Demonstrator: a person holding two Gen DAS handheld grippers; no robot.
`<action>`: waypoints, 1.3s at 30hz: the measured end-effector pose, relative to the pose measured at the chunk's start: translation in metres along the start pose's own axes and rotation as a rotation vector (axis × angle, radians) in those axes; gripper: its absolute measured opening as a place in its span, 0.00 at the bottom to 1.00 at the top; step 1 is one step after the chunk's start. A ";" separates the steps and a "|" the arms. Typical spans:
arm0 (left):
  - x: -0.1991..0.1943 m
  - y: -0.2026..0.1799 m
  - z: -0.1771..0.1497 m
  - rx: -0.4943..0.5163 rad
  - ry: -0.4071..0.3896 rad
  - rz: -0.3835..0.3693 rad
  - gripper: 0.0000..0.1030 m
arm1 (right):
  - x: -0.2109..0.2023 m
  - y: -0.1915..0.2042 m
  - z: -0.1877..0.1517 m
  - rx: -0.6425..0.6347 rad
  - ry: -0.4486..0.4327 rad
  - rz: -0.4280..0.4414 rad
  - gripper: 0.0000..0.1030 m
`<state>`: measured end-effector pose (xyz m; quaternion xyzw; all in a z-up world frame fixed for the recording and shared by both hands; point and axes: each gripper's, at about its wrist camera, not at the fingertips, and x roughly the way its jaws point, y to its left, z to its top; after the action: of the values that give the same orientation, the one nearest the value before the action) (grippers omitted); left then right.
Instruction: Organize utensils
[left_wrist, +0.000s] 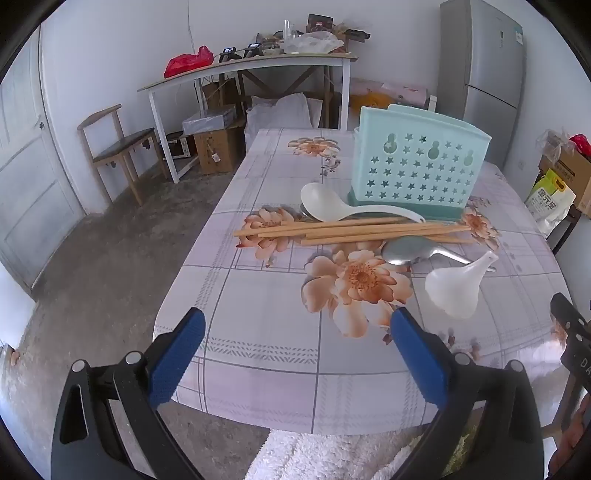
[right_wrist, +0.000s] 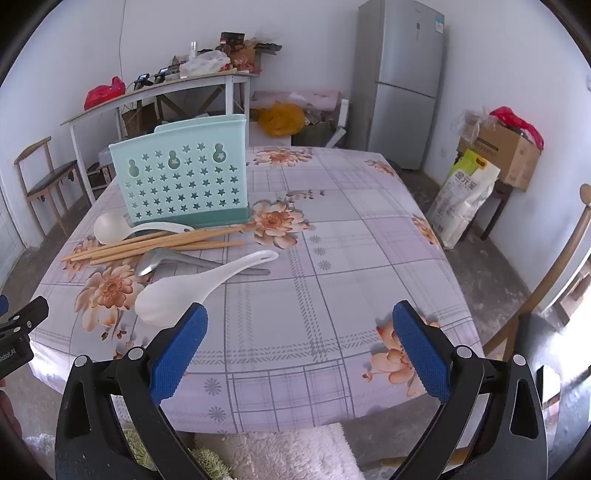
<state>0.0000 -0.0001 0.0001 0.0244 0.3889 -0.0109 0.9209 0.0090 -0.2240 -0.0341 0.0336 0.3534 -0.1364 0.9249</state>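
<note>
**Utensils Loose on the Table, Both Grippers Held Wide and Empty**

A door (left_wrist: 29, 192) and a stretch of bare floor were shown only in the left wrist view; a rice bag (right_wrist: 463, 199) and a curved chair back (right_wrist: 546, 280) were seen fully only in the right wrist view. The fridge (right_wrist: 402, 81) and the side table (left_wrist: 251, 70) were caught in both.

The pale green holder (left_wrist: 417, 162) was seen standing upright on the flowered tablecloth (left_wrist: 266, 332). Just in front of it a white spoon (left_wrist: 332, 206) was laid, its handle resting against a bundle of chopsticks (left_wrist: 351, 230). A metal spoon (left_wrist: 417, 251) was placed just beside the chopsticks, and a second white spoon (right_wrist: 199, 288) was lying across its handle, nearest the table's front edge.

The left gripper (left_wrist: 297, 354) was held over the near edge of the table, its blue pads (left_wrist: 181, 362) spread wide apart, with nothing gripped or touched. The right gripper (right_wrist: 301, 350) was likewise spread wide and empty, its left pad (right_wrist: 181, 354) seen just in front of the second white spoon's bowl.
</note>
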 end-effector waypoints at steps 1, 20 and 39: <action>0.000 0.000 0.000 -0.003 0.001 -0.003 0.95 | 0.000 0.000 0.000 -0.003 0.001 -0.002 0.93; 0.001 -0.004 0.000 -0.002 -0.004 -0.009 0.95 | 0.000 0.001 0.001 0.001 -0.001 0.000 0.93; -0.005 -0.005 0.003 0.004 -0.010 -0.010 0.95 | -0.006 0.000 0.007 -0.001 -0.011 0.001 0.93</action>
<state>-0.0018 -0.0057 0.0053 0.0242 0.3844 -0.0164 0.9227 0.0097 -0.2242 -0.0248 0.0327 0.3484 -0.1360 0.9269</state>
